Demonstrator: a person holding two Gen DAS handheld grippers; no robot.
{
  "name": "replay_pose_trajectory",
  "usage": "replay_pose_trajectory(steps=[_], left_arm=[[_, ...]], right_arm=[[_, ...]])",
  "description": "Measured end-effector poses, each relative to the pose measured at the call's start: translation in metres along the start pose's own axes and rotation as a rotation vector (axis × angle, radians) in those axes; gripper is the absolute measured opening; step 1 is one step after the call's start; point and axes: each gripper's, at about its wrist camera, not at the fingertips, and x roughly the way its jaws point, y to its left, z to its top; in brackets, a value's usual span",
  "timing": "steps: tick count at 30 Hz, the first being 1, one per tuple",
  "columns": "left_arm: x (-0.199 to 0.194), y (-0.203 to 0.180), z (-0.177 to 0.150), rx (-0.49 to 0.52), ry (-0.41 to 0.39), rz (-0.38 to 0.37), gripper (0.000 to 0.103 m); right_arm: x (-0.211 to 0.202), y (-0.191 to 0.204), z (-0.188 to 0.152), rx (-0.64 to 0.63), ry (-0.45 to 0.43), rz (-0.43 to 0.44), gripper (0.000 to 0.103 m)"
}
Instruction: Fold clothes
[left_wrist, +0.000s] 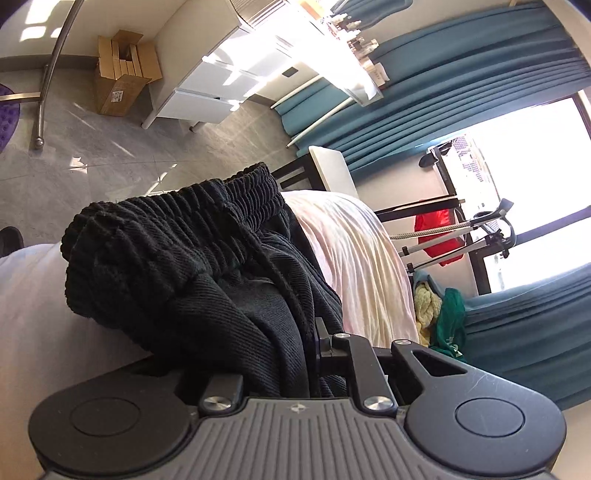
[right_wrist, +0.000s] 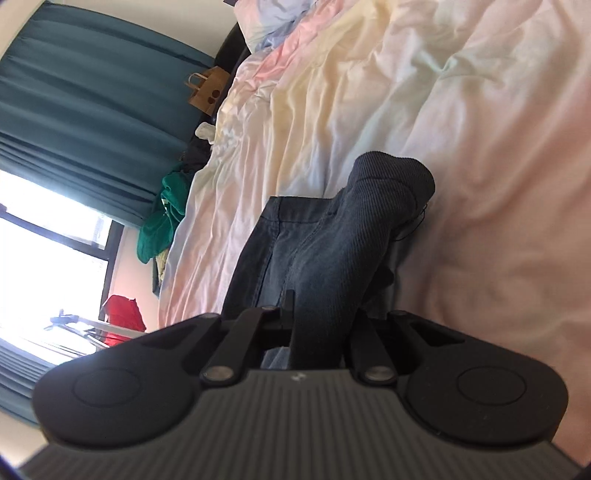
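Observation:
A black ribbed garment (left_wrist: 192, 266) with a gathered elastic waistband and a drawstring hangs bunched in front of the left wrist camera. My left gripper (left_wrist: 314, 354) is shut on its fabric, which runs down between the fingers. In the right wrist view the same dark garment (right_wrist: 332, 240) rises off the bed in a fold, and my right gripper (right_wrist: 317, 321) is shut on that cloth. The fingertips of both grippers are mostly hidden by fabric. Beneath lies the rumpled pastel bed sheet (right_wrist: 480, 147).
Off the bed edge are a grey tiled floor, a cardboard box (left_wrist: 122, 77) and a white drawer unit (left_wrist: 210, 92). Teal curtains (left_wrist: 461, 92) flank a bright window. A pile of green clothes (right_wrist: 162, 221), a paper bag (right_wrist: 207, 90) and a red item (left_wrist: 439, 232) sit beside the bed.

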Motion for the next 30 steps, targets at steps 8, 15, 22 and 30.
replay_pose_trajectory(steps=[8,15,22,30], left_arm=[[-0.026,0.057,-0.035,-0.072,0.035,0.004,0.02],[-0.029,0.065,-0.049,-0.052,0.12,0.039,0.032],[-0.052,0.067,-0.046,0.029,0.193,0.069,0.047],[-0.103,0.029,-0.053,0.315,0.169,0.178,0.058]], right_arm=[[0.002,-0.042,0.014,0.156,0.08,0.067,0.009],[0.01,-0.055,0.013,0.215,0.105,0.083,0.009],[0.013,-0.056,0.013,0.229,0.117,0.084,0.01],[0.017,-0.064,0.014,0.258,0.155,0.104,0.012]])
